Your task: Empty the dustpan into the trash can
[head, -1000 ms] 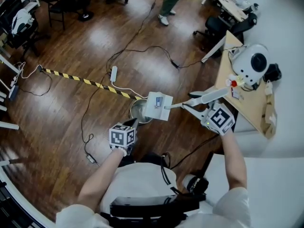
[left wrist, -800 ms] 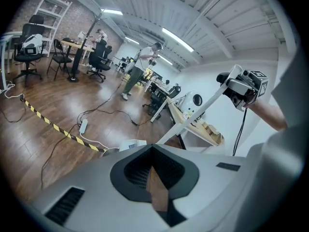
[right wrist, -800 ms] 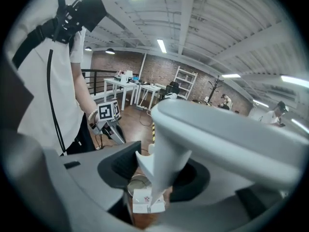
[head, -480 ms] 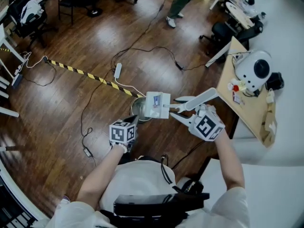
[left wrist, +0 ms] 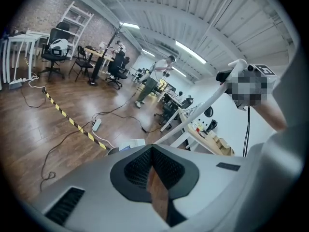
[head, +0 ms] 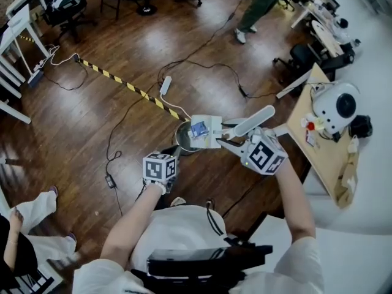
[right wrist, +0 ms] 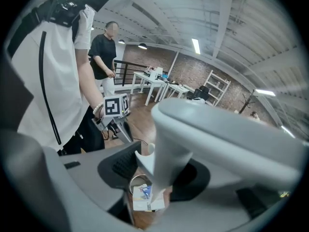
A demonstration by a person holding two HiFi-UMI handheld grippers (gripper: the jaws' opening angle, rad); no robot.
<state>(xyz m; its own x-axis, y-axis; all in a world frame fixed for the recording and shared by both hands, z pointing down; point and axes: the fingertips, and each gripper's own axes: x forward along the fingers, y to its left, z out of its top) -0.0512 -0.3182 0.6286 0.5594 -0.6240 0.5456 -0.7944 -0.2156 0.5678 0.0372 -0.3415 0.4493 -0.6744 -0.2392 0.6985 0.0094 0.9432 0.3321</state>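
In the head view a white dustpan (head: 205, 131) with blue and white scraps in it hangs over the round metal trash can (head: 183, 141) on the wood floor. Its long white handle (head: 254, 120) runs up to the right. My right gripper (head: 231, 139) is shut on that handle close to the pan. The right gripper view shows the thick handle (right wrist: 169, 144) between the jaws, with the dustpan (right wrist: 146, 197) and the trash can rim (right wrist: 136, 180) below. My left gripper (head: 171, 158) points at the can from the near side, shut and empty; its pads (left wrist: 140, 170) meet.
Cables, a power strip (head: 165, 86) and yellow-black tape (head: 131, 87) lie on the floor beyond the can. A wooden table (head: 318, 152) with a white device (head: 337, 106) stands at right. One person walks at the top (head: 257, 2); another's legs (head: 27, 216) show at lower left.
The right gripper has moved left and rolled, turning the dustpan so its contents face up over the can. The left gripper shifted slightly. Legs have come into view at lower left.
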